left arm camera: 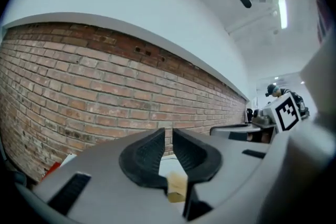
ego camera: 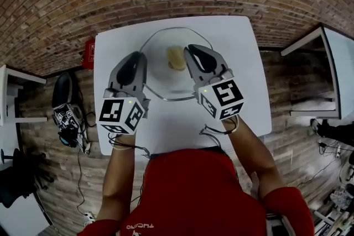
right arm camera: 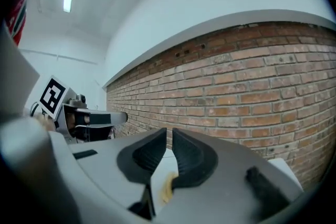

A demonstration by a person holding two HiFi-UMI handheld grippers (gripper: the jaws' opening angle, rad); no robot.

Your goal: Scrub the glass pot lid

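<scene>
White table [ego camera: 243, 96] bears glass lid [ego camera: 159, 79], sponge [ego camera: 176, 58] seemingly atop it.

Two tools: left tool [ego camera: 140, 56], right tool [ego camera: 192, 49]; one glass lid [ego camera: 162, 81]; one sponge [ego camera: 176, 58].

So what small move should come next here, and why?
Probably lower the right gripper toward the yellow sponge and spread its fingers to take it. It and the left gripper are empty, held above the white table with fingers almost together, while the sponge lies on the glass pot lid.
</scene>
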